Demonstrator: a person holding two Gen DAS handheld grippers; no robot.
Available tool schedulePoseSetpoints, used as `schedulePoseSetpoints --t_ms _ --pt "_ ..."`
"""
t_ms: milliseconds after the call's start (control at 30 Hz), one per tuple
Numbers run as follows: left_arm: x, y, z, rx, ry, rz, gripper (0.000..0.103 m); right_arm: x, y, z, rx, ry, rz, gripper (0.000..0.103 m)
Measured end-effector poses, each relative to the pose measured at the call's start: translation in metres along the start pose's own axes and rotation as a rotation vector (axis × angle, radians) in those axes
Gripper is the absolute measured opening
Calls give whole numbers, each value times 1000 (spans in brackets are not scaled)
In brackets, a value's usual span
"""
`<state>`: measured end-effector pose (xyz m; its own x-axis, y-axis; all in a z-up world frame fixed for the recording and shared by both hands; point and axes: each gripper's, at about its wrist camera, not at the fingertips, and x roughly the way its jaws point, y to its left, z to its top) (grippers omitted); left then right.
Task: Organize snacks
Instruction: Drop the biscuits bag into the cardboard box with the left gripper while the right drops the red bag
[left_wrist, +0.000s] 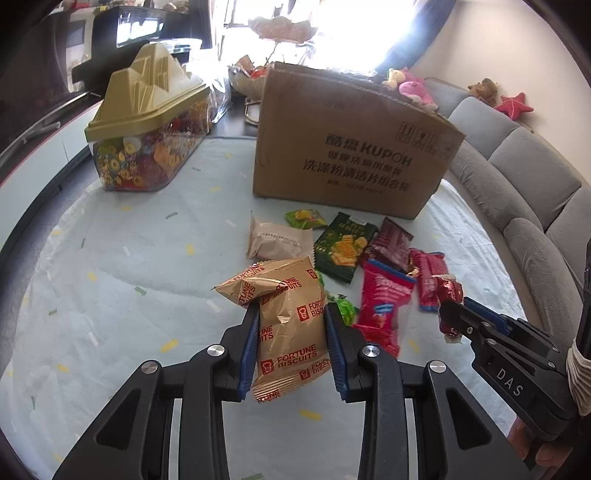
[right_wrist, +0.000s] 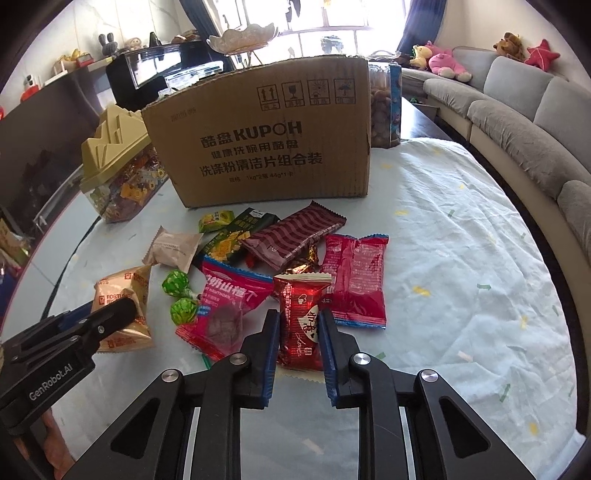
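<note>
Left gripper (left_wrist: 291, 321): clamps the biscuit pack (left_wrist: 286, 325).
Right gripper (right_wrist: 298, 328): clamps the red packet (right_wrist: 301, 321).
Box (right_wrist: 266, 136): beyond both.

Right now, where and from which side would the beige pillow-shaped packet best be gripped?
Take the beige packet across its puffy middle, coming from above. It lies flat and apart from the pile, with bare cloth on its left; its crimped ends are thin and would likely slip.
</note>
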<state>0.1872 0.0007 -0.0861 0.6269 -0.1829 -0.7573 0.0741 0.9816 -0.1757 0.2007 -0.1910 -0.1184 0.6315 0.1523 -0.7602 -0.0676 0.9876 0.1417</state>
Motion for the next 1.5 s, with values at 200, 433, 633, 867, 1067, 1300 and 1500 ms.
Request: schedulePoseSetpoints --t_ms 200,433,633,867,1067,1300,1500 --pt "-19 -8 13 41 -45 -35 34 -24 4 7 -6 -46 37 23" --pt "-36 -23 45 127 -124 -17 34 -40 8 33 -16 -100 69 23" --pt "-46 -30 80 175 -191 2 34 -50 10 66 -32 -157 72 23" --pt "-52 -39 126 206 -242 -1 34 -54 12 112 -50 -210 73 23" --pt "-45 -46 165 225 -250 -7 34 -50 10 147 -55 -226 76 23" --pt "-22 -50 202 240 -232 4 34 -31 7 185 -58 -211 63 23" --pt "9 -49 222 246 -187 11 34 -9 5 211 -64 -181 70 23"
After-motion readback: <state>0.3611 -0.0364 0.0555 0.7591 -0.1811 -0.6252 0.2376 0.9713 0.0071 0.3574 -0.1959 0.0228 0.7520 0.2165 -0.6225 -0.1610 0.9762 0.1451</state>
